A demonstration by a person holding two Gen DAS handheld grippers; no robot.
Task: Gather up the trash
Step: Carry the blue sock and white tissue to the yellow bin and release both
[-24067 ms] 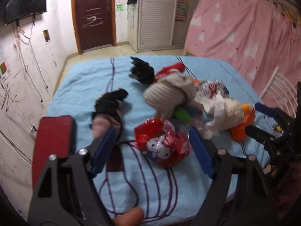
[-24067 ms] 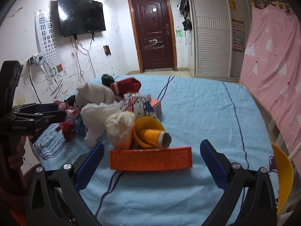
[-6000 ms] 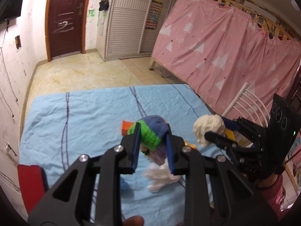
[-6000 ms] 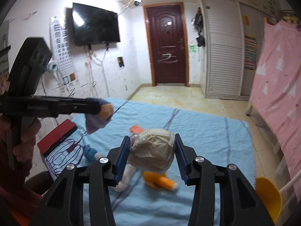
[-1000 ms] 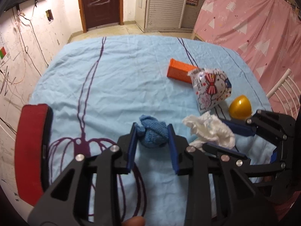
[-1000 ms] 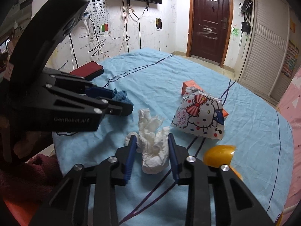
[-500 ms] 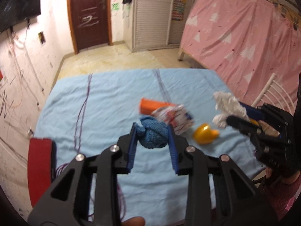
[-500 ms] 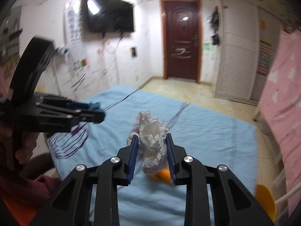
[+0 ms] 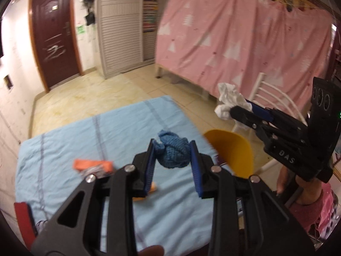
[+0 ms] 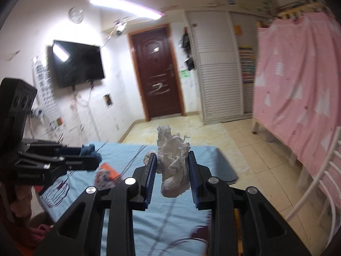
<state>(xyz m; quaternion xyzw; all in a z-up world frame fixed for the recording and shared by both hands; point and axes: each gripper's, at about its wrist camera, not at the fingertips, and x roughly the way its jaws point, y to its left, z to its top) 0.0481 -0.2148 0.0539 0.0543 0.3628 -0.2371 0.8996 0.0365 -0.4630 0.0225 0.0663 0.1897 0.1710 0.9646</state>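
Blue knit wad (image 9: 173,154) pinched between left fingers (image 9: 149,164); white tissue (image 10: 173,166) between right fingers (image 10: 194,179).

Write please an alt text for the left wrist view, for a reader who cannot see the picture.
The left gripper holds a blue knitted wad between its fingers, above a bed with a light blue sheet. To the right, the right gripper holds crumpled white paper, with a yellow bin below it. An orange box lies on the sheet.
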